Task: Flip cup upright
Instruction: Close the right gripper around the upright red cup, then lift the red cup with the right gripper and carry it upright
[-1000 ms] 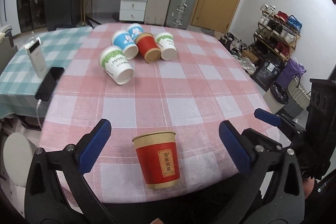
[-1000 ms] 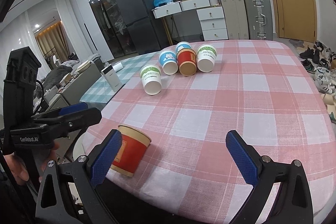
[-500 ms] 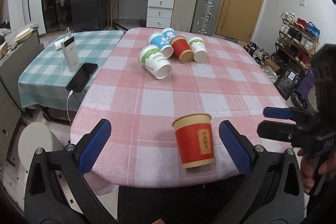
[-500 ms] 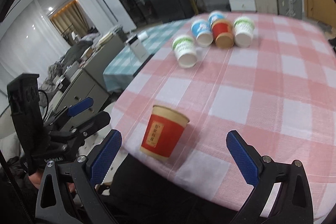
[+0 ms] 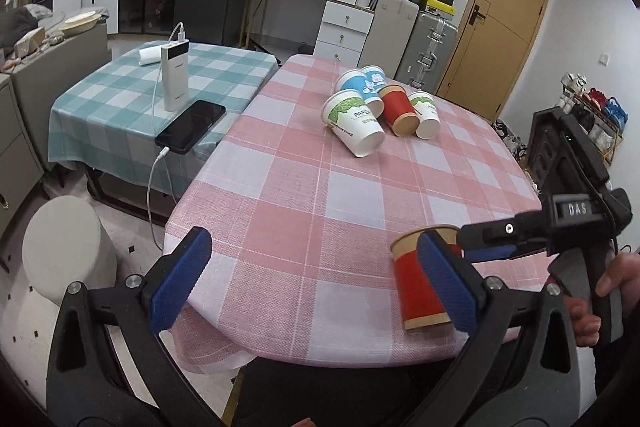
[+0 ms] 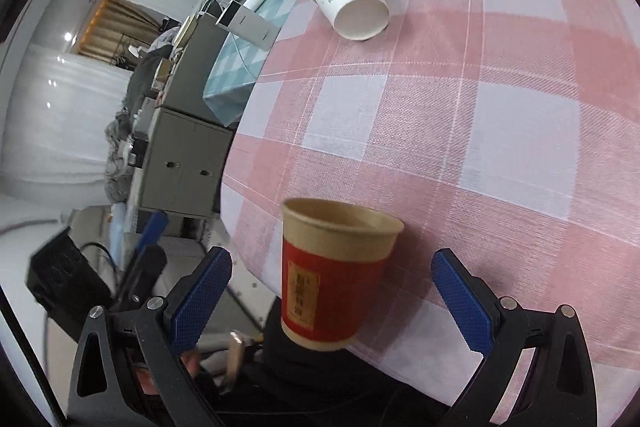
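- The red cup (image 6: 328, 275) stands upright, mouth up, near the table (image 5: 320, 187) edge; it sits low and centre in the right wrist view and at the lower right of the left wrist view (image 5: 420, 283).
- The right gripper (image 6: 332, 303) has its blue pads spread wide, one on each side of the red cup, neither touching it.
- In the left wrist view the right gripper (image 5: 488, 247) reaches in from the right edge, level with the cup's rim, with a hand (image 5: 600, 291) around its handle.
- The left gripper (image 5: 316, 283) is also spread wide, empty, over the near edge of the pink checked cloth; its right pad overlaps the cup in the frame, though contact cannot be judged.
- Four more cups lie on their sides in a cluster at the far end of the table, upper centre of the left wrist view: a green-printed cup (image 5: 354, 123), a blue cup (image 5: 366, 87), a second red cup (image 5: 400, 111) and a white cup (image 5: 426, 115).
- At the left of that view a teal checked table (image 5: 120, 103) carries a black phone (image 5: 190, 125) and a white power bank (image 5: 175, 75).
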Motion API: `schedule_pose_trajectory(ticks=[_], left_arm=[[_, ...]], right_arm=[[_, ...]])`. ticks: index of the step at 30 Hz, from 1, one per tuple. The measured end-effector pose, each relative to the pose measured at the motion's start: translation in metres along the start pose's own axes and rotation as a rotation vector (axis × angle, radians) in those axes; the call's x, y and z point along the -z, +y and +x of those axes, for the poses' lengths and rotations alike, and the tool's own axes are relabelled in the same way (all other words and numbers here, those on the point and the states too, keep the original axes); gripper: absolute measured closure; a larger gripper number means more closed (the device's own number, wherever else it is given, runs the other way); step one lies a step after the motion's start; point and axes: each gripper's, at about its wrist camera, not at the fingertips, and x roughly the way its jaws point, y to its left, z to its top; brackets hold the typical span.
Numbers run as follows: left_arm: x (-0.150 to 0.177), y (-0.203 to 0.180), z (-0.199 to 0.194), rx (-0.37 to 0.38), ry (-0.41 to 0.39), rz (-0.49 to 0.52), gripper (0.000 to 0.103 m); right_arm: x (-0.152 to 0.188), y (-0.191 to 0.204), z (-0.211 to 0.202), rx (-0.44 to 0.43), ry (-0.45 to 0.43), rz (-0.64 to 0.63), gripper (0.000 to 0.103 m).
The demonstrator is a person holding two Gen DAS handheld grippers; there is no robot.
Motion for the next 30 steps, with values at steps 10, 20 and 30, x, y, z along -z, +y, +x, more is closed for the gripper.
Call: schedule_pose_trajectory(ticks=[10, 20, 30], left_arm=[[0.007, 0.021, 0.026, -0.024, 0.059, -0.038, 0.001], [0.007, 0.024, 0.039, -0.003, 0.079, -0.052, 0.001], [0.006, 0.009, 0.046, -0.006, 0.105, -0.029, 0.001]], right_arm=[[-0.026, -0.003, 0.033, 0.014, 0.090, 0.037, 0.001], [-0.026, -0.006, 0.037, 0.030, 0.103, 0.063, 0.036], [-0.018, -0.020, 0.014, -0.033, 0.033, 0.078, 0.037]])
